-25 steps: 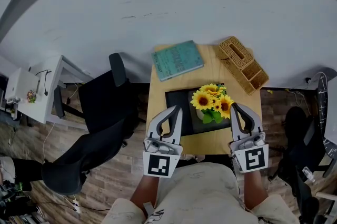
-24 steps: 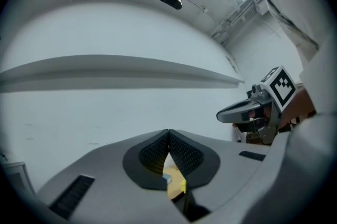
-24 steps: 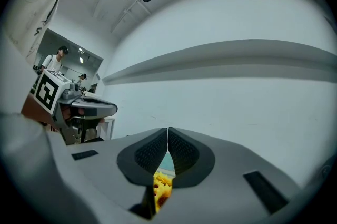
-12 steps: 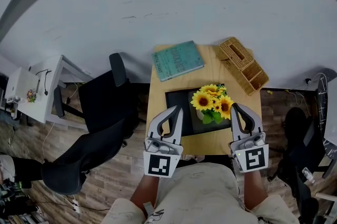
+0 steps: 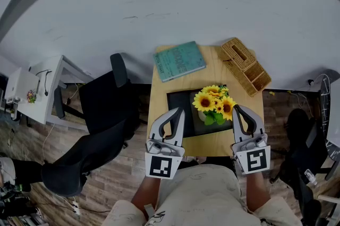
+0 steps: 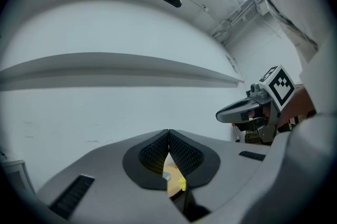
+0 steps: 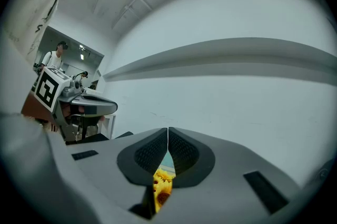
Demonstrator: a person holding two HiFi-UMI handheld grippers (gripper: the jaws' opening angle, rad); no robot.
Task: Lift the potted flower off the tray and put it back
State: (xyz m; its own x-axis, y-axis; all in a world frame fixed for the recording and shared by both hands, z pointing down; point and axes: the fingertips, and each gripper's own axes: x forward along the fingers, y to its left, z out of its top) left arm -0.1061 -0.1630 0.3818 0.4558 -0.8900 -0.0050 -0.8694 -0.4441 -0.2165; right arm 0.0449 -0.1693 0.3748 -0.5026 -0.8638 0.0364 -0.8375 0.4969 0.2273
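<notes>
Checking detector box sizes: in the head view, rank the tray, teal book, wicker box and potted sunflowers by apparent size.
1. black tray, largest, though partly covered.
2. teal book and wicker box: these look about alike, so not ranked.
3. potted sunflowers, smallest, but they stand taller and nearer the camera, so this is unsure.

— What is sitting on the table [image 5: 158, 96]?

— A tray [image 5: 178, 101] is lying at its middle, and the potted sunflower [image 5: 213, 102] is standing on the tray's right part.

— And behind that?

— A book [image 5: 179, 60] is lying at the far left corner, and a wicker tissue box [image 5: 245, 64] is lying at the far right.

— Where are the grippers sitting?

— The left gripper [image 5: 178, 111] is hovering over the tray's left part and the right gripper [image 5: 237, 109] just right of the flowers, so the pot is standing between them.

— And around the table?

— An office chair [image 5: 103, 110] is standing to its left, with a desk [image 5: 45, 84] farther left.
</notes>
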